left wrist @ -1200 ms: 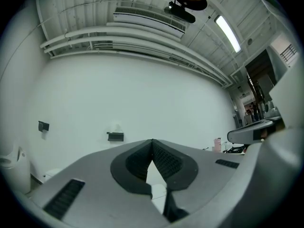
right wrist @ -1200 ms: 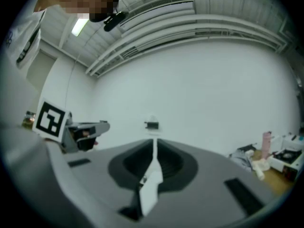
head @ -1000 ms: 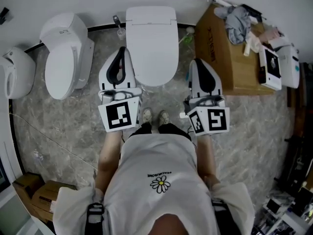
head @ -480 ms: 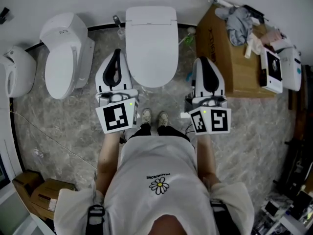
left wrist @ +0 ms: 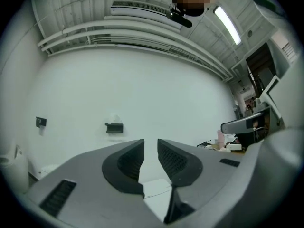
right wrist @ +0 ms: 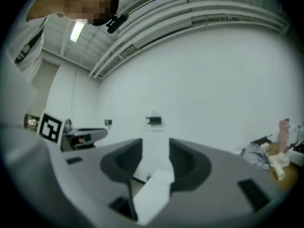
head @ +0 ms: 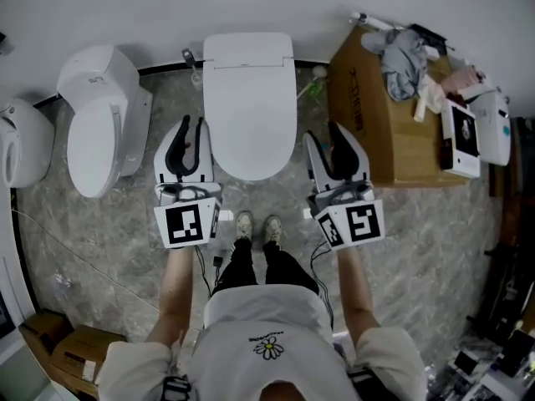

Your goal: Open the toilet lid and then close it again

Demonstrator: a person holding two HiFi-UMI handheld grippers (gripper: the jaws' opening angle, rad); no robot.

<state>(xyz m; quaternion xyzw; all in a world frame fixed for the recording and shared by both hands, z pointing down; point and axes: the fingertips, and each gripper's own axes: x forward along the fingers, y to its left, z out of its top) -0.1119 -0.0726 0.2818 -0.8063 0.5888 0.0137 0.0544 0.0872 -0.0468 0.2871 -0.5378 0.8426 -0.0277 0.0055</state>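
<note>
The room has a plain white wall (head: 167,7) and a floor (head: 109,224) of grey stone-like tiles with pale veins. A white toilet (head: 249,153) stands against the wall in the middle. Its lid (head: 249,98) is down and lies flat over the seat.

To the left of it stands a second toilet (head: 96,119), also closed, and at the far left edge there is another white fixture (head: 21,140). To the right stands a big cardboard box (head: 368,115) with a grey cloth (head: 404,53) and other small items on top. Smaller boxes (head: 58,341) sit on the floor in the lower left corner.

The person stands in front of the toilet, with shoes (head: 257,226) just before its front edge. The left gripper (head: 192,128) is beside the left side of the toilet and the right gripper (head: 323,136) is beside the right side; I cannot tell if they touch it.

The jaws of both grippers have just been opening. In the left gripper view, the left gripper (left wrist: 150,144) shows a narrow gap and grips nothing. In the right gripper view, the right gripper (right wrist: 156,144) shows a wider gap. A blurred white part of the toilet appears low in it, but the pads do not press on it. A small dark bracket (left wrist: 114,128) hangs on the wall ahead.
</note>
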